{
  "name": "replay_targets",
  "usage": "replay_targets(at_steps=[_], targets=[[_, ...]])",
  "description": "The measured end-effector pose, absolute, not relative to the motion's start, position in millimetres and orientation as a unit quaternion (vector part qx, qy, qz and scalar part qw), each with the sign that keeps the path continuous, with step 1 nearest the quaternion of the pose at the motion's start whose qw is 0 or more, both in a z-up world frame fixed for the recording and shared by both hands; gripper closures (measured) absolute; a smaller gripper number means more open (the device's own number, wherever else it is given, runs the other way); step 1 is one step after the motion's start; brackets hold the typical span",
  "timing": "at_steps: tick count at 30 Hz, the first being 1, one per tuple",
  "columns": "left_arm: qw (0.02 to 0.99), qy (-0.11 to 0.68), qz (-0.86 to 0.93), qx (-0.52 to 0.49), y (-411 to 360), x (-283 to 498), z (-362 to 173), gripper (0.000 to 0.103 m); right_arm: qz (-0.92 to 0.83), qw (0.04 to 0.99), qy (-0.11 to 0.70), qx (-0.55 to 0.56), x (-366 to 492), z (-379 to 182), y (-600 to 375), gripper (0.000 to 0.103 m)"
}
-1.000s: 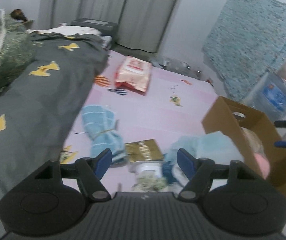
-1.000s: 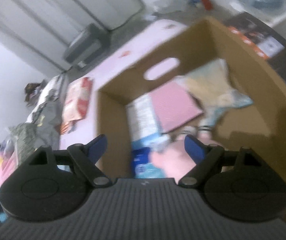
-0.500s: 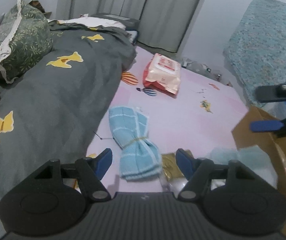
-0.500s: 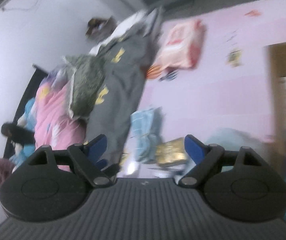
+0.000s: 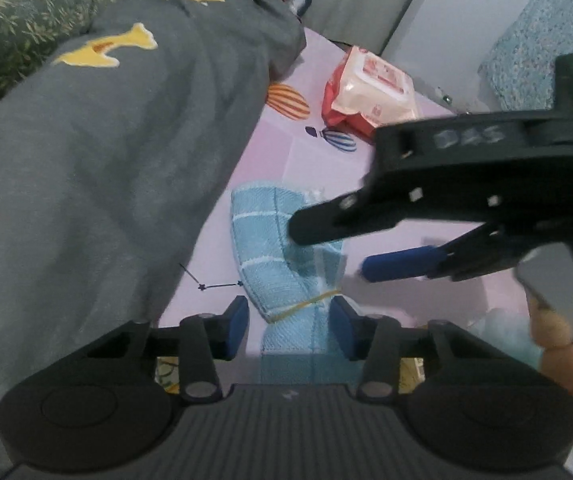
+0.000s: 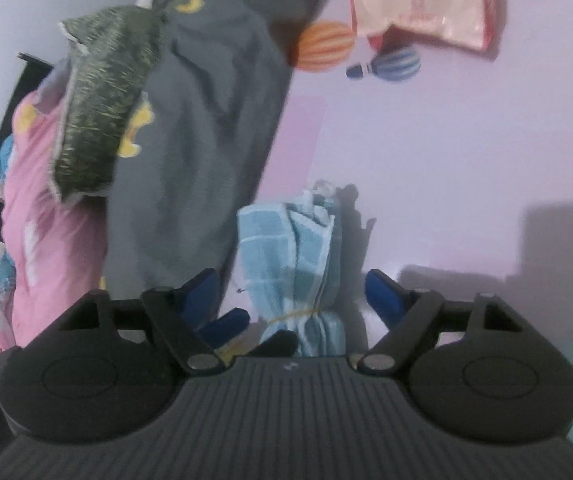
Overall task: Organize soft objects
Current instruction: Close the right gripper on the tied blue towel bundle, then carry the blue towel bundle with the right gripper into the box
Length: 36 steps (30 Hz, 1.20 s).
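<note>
Over blue towel (image 5: 282, 256), both grippers newly arrived, fingers narrowing.

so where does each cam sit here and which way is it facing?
Left wrist: on the left tool, looking forward and down at the blue towel; the right tool and a hand show.
Right wrist: on the right tool, facing down at the same towel; the left tool's fingertips show.
Shared: towel, grey blanket, pink sheet, red-and-white packet.

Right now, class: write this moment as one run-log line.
left gripper: jaws closing around blue towel, pads not yet pressing | right gripper: open, closing, over the towel | towel: lying on pink sheet
</note>
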<state>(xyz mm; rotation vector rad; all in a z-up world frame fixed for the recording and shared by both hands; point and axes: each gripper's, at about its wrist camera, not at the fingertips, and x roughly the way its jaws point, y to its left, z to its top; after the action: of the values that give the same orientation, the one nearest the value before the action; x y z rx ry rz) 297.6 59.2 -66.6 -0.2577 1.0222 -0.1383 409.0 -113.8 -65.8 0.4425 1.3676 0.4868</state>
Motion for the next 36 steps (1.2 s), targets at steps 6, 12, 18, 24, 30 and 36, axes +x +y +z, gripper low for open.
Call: replay_targets(at_steps=[6,12,18,24,30,36], targets=[[0.853,0.497,-0.074,-0.144,62,305,-73,0.065,0.227,0.711,0.634,0.202,412,-84,-107,0.046],[0.861,0.484,-0.073,-0.14,59,296,-53,0.068,0.231,0.716,0.625,0.211,407,-75,-107,0.063],[0.887,0.436,-0.08,-0.127,53,269,-1,0.069,0.259,0.74,0.581,0.219,387,-25,-113,0.065],[0.906,0.395,-0.112,-0.099,17,230,48,0.068,0.276,0.766,0.527,0.245,345,30,-151,0.065],[0.902,0.388,-0.182,-0.058,-59,204,69,0.068,0.25,0.789,0.488,0.276,290,60,-233,0.065],[0.876,0.396,-0.274,-0.014,-166,188,74,0.066,0.181,0.817,0.46,0.297,232,76,-343,0.065]])
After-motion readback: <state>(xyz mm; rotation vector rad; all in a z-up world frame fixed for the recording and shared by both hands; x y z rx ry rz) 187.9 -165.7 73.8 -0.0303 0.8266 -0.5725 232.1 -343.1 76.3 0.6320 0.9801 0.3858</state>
